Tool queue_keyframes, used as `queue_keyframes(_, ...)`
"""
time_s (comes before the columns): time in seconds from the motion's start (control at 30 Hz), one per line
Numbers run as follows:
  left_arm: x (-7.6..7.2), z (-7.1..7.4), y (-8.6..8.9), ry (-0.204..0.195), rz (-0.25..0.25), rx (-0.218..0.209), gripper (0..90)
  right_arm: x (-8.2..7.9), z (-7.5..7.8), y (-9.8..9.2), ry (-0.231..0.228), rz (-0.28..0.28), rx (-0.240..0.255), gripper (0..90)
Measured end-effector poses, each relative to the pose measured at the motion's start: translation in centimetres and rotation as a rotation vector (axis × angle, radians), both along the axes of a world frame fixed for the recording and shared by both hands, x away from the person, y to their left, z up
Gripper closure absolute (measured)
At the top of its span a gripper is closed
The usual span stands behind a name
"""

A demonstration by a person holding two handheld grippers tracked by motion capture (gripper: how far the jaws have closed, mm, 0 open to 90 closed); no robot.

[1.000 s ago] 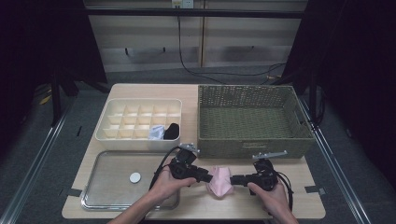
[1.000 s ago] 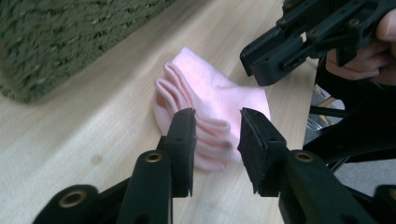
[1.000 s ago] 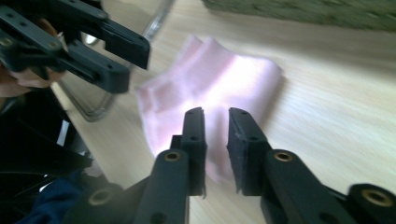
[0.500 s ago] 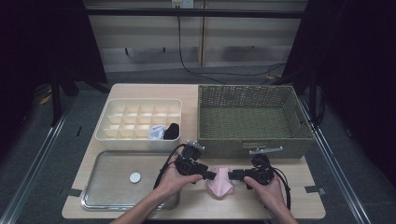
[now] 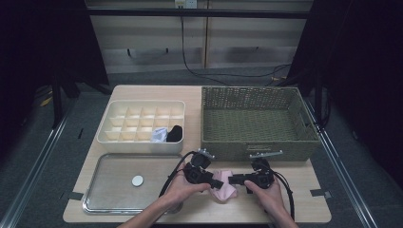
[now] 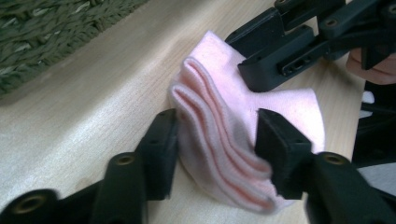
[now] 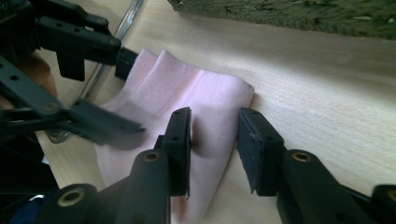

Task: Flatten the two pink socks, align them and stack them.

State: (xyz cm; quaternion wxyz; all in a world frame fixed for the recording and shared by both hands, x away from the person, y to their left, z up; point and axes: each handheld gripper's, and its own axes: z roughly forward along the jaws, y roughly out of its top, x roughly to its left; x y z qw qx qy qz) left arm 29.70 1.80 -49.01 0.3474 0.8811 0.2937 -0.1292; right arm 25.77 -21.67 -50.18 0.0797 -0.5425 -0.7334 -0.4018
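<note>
Overhead camera faces forward-down; both gripper cameras closely share the pink cloth [image 6: 243, 140].

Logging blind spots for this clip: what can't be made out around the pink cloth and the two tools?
- Pink cloth, high view: too small to tell what garment it is; both tools cover its ends.
- Left tool, left gripper view: its far pad hides whether it presses the folds.
- Right tool, right gripper view: the cloth's underside is hidden, so a pinch is unclear.
- Divided box, high view: the dark and pale items inside are too small to identify.
</note>
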Motion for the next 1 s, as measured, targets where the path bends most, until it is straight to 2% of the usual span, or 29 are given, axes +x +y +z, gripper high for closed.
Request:
queue_keyframes(0.07,0.0,-0.1,0.1,-0.003,0.001,0.004,59.5,0.0,-0.2,0.0,0.006,0.002,0.021,69.6)
queue_keyframes(0.2,0.1,-0.2,0.1,-0.003,-0.008,0.003,65.0,0.0,-0.2,0.0,0.021,0.013,0.069,79.5)
queue_keyframes(0.27,0.1,-0.2,0.1,-0.009,-0.005,0.006,66.6,-0.1,-0.1,0.1,0.016,0.015,0.074,83.8)
queue_keyframes(0.33,0.1,-0.2,0.1,-0.009,-0.001,0.007,67.4,-0.2,0.3,0.2,0.011,0.013,0.066,84.8)
queue_keyframes(0.5,-0.1,-0.2,-0.1,-0.009,0.014,0.006,68.8,-0.7,1.6,0.4,-0.025,0.017,0.101,85.3)
queue_keyframes(0.57,-0.4,-0.2,-0.2,-0.027,0.003,-0.002,68.7,-0.9,1.9,0.7,-0.039,0.028,0.106,85.3)
queue_keyframes(0.67,-0.6,-0.2,-0.4,-0.027,0.006,0.001,68.6,-1.1,2.1,1.0,-0.042,0.038,0.106,85.3)
queue_keyframes(0.77,-0.7,-0.2,-0.4,-0.017,0.007,-0.013,65.8,-1.0,2.0,0.7,-0.04,0.034,0.103,85.3)
queue_keyframes(0.87,-0.7,0.1,-0.2,-0.02,-0.012,0.005,56.2,-1.0,2.0,0.3,-0.03,0.027,0.104,85.4)
queue_keyframes(1.0,-0.7,0.6,0.3,-0.013,-0.006,-0.026,47.3,-1.0,1.9,-0.3,-0.022,0.026,0.107,85.3)
